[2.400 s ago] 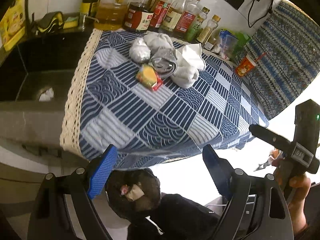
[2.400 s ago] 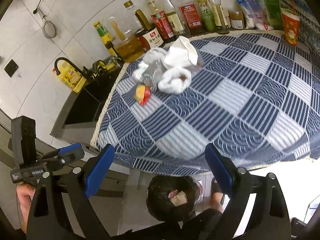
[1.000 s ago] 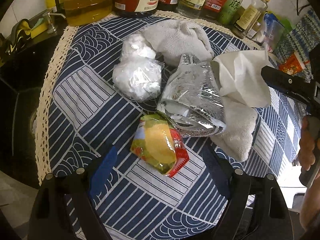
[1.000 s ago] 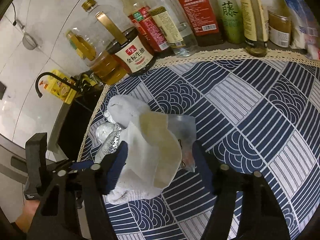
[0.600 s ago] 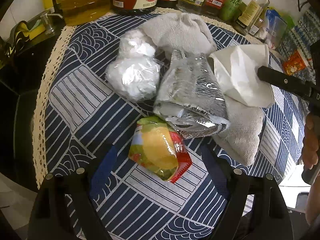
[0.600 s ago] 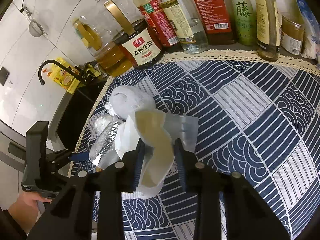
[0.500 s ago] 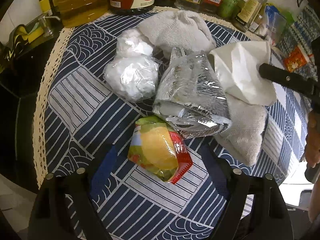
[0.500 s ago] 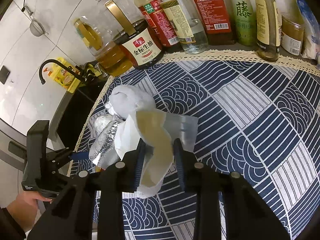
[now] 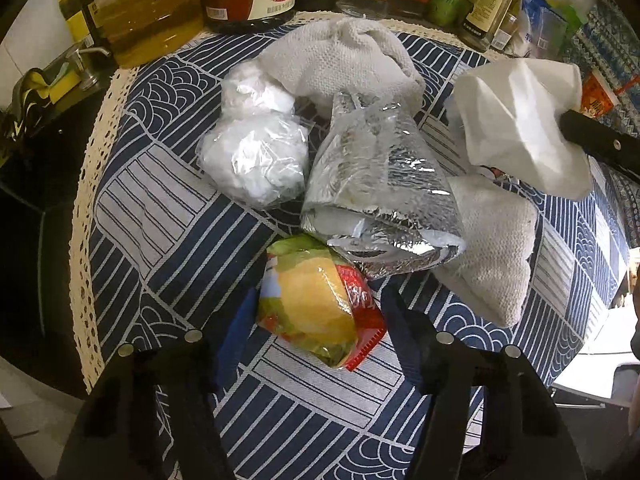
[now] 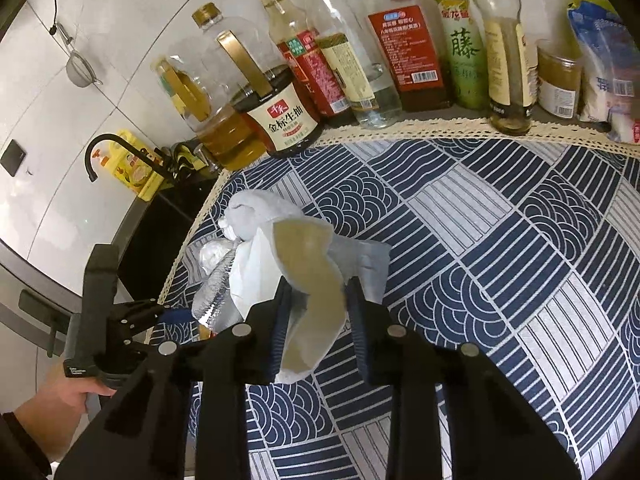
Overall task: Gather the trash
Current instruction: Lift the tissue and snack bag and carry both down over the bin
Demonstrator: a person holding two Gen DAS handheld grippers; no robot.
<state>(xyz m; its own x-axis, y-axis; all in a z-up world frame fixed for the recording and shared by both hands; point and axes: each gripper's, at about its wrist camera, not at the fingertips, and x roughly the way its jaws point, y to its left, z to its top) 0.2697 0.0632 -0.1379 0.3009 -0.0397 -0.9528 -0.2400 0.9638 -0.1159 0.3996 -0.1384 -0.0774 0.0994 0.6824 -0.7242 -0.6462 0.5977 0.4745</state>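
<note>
A pile of trash lies on the blue patterned tablecloth [image 9: 160,216]. My left gripper [image 9: 316,320] has its jaws closed in around a yellow and red snack wrapper [image 9: 316,312] that rests on the cloth. Behind it lie a silver foil bag [image 9: 376,196], a clear plastic bag of white tissue [image 9: 256,160] and a grey cloth [image 9: 348,60]. My right gripper [image 10: 318,320] is shut on a crumpled white paper napkin [image 10: 316,280], also visible in the left wrist view [image 9: 516,120], and holds it above the pile.
A row of oil and sauce bottles [image 10: 280,92] stands along the back edge of the table. A black sink [image 10: 160,240] with a black faucet [image 10: 104,148] lies to the left. A snack cup [image 9: 598,96] stands at the far right.
My left gripper's jaws have closed in on the snack wrapper. My right gripper has closed on the napkin and lifted it off the pile.
</note>
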